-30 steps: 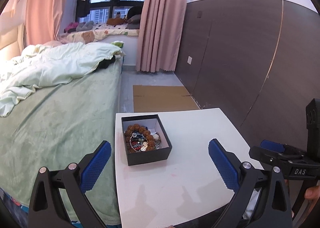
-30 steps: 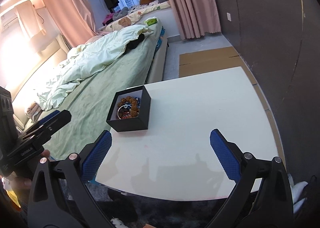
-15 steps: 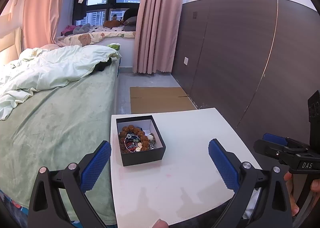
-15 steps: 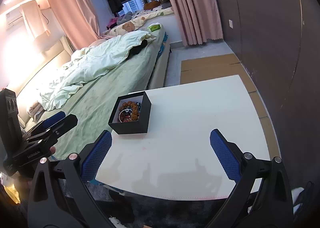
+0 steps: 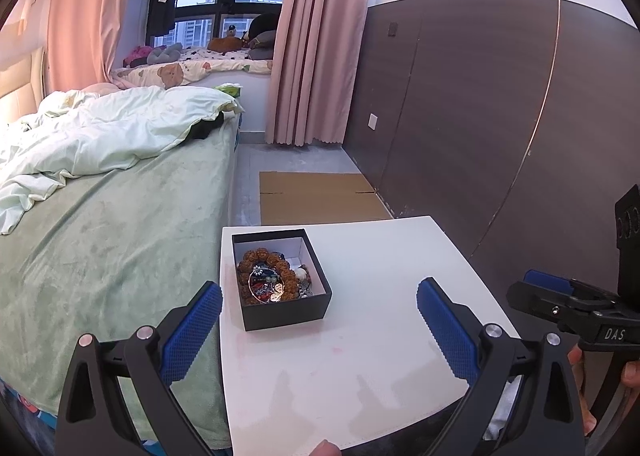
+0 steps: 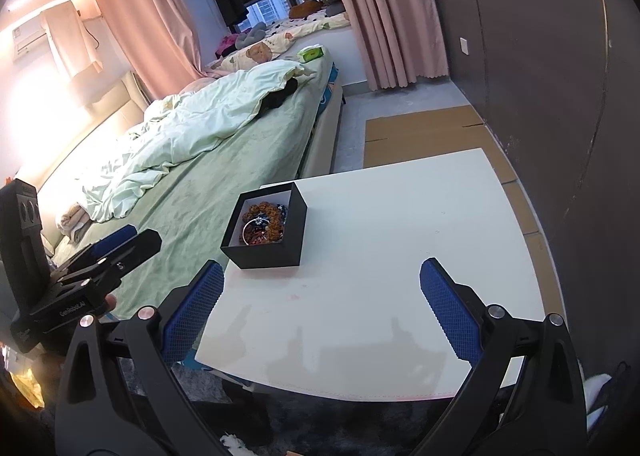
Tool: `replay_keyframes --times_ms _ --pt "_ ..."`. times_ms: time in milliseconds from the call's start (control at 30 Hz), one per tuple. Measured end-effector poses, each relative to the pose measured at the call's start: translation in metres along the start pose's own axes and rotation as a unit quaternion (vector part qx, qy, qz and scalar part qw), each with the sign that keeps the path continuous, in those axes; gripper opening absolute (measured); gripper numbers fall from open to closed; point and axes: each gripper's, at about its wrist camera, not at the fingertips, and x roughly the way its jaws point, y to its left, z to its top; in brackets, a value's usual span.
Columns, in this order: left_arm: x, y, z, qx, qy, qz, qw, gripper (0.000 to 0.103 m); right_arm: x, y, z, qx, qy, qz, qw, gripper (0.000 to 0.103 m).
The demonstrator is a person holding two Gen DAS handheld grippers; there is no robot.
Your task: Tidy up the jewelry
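Observation:
A small black box (image 5: 286, 310) (image 6: 266, 252) with a white lining sits near the left edge of the white table (image 5: 380, 256) (image 6: 400, 236). Inside it lies a brown bead bracelet (image 5: 248, 260) (image 6: 262, 209) tangled with other jewelry pieces. My left gripper (image 5: 320, 326) hangs open above the table's near part, well short of the box, with nothing between its blue pads. My right gripper (image 6: 320, 308) is open too, over the table's near edge and empty. Each gripper also shows at the side of the other's view, held in a hand.
A bed with a green blanket (image 5: 100, 236) and a rumpled pale duvet (image 5: 112, 127) stands tight against the table's left side. A dark panelled wall (image 5: 480, 115) runs along the right. Flat cardboard (image 5: 316, 195) lies on the floor beyond the table.
Both grippers have drawn back and lifted slightly, so the box and table look smaller and farther off. The box has not moved on the table. Both stay open.

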Motion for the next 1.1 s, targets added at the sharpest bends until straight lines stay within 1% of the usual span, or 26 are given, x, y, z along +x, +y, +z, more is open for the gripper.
replay_keyframes --times_ms 367,1100 --pt "-0.003 -0.002 -0.002 -0.002 -0.004 0.002 1.0 0.095 -0.001 0.004 -0.004 0.001 -0.002 0.005 1.0 0.098" --pt "-0.013 -0.005 -0.007 -0.004 -0.013 0.008 0.9999 0.095 -0.004 0.009 -0.006 -0.005 -0.008 -0.001 1.0 0.098"
